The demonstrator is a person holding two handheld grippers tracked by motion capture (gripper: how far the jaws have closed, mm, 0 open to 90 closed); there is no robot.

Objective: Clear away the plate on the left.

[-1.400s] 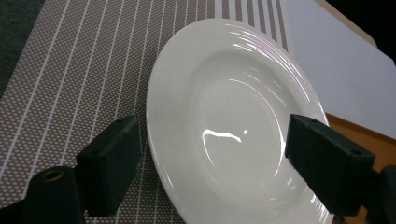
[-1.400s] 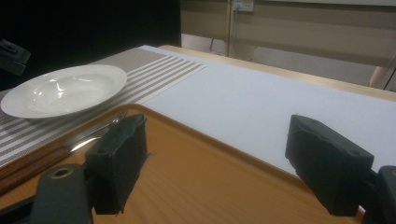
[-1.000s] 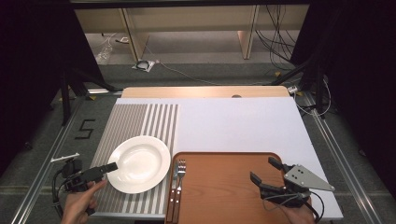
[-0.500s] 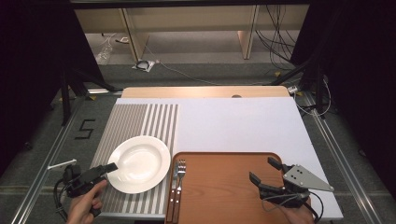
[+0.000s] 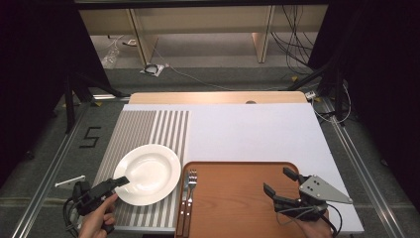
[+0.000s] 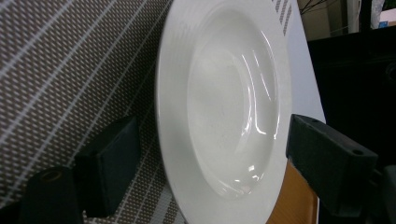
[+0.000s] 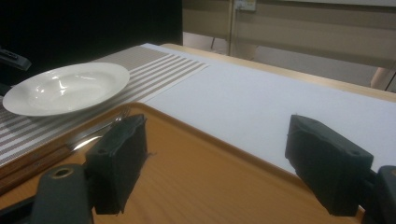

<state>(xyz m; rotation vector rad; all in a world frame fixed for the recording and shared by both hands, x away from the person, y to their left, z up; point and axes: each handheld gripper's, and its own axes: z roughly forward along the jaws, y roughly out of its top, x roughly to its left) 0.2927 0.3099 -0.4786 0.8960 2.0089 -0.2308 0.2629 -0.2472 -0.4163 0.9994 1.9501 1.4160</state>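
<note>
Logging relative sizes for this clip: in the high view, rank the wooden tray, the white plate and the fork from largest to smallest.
1. Wooden tray, clearly the largest.
2. White plate, rim between the left gripper's jaws.
3. Fork, slimmest; it lies on the tray's left edge beside a knife of similar length.

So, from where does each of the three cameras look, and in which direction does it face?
High view: above the person's side of the table, facing forward and down on the plate, tray, both hands and claws, left claw, right claw.
Left gripper view: on the left claw, looking along its two black jaws, open around the plate's rim.
Right gripper view: on the right claw, looking low across the tray toward the plate; its open jaws show.
Shared: all three show the plate, on the striped mat.
</note>
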